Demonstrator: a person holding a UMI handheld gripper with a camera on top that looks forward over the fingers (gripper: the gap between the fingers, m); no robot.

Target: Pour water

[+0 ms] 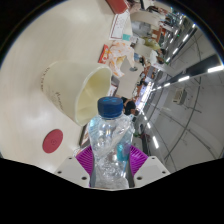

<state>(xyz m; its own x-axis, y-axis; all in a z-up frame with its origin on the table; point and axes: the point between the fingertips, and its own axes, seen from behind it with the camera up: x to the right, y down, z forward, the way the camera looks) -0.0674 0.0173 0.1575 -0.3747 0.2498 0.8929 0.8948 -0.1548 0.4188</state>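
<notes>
While the jaws grip a clear plastic blue-capped bottle (110, 140) at lower centre, a cream paper cup (75, 87) tilts upper left.

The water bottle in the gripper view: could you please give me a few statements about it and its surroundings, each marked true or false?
1. The tongs are shut on the water bottle. True: both purple pads press its sides.
2. The bottle's blue cap has been taken off. False: the cap sits on the neck.
3. A cream-coloured cup lies just beyond the bottle, its open mouth turned towards it. True.
4. The bottle is made of opaque green plastic. False: it is clear plastic.
5. Water is streaming into the cup. False: no water is flowing, and the bottle is capped.
</notes>
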